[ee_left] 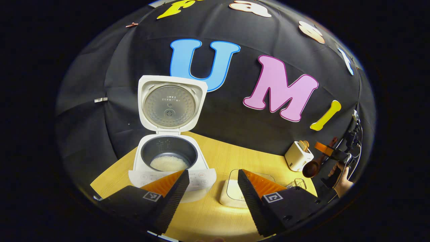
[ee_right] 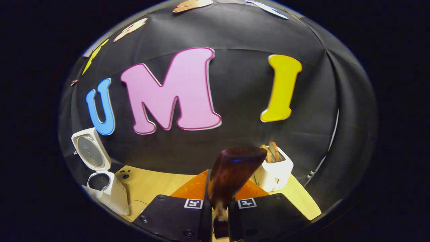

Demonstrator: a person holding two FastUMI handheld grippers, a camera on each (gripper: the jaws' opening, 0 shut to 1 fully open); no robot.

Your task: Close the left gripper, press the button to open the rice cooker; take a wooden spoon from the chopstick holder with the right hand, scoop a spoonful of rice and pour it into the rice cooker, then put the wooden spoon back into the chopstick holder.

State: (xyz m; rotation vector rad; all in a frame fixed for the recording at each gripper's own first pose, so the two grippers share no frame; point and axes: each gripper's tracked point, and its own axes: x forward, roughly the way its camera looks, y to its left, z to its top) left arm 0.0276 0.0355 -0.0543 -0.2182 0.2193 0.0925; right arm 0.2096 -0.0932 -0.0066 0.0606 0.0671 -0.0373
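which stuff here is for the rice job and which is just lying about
Job: rice cooker, lid open, rice inside; wooden spoon clamped in the right gripper; rice container; wire holder; left gripper, open.

Lying about: toaster with toast.

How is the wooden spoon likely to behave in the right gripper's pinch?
The wooden spoon looks rigid, so it probably won't flex. Its glossy surface may be slippery. The right gripper holds only the thin handle, so the heavier bowl could pivot it.

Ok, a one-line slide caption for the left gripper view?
Left gripper open before the opened rice cooker with rice inside; the right gripper holds the wooden spoon near the toaster.
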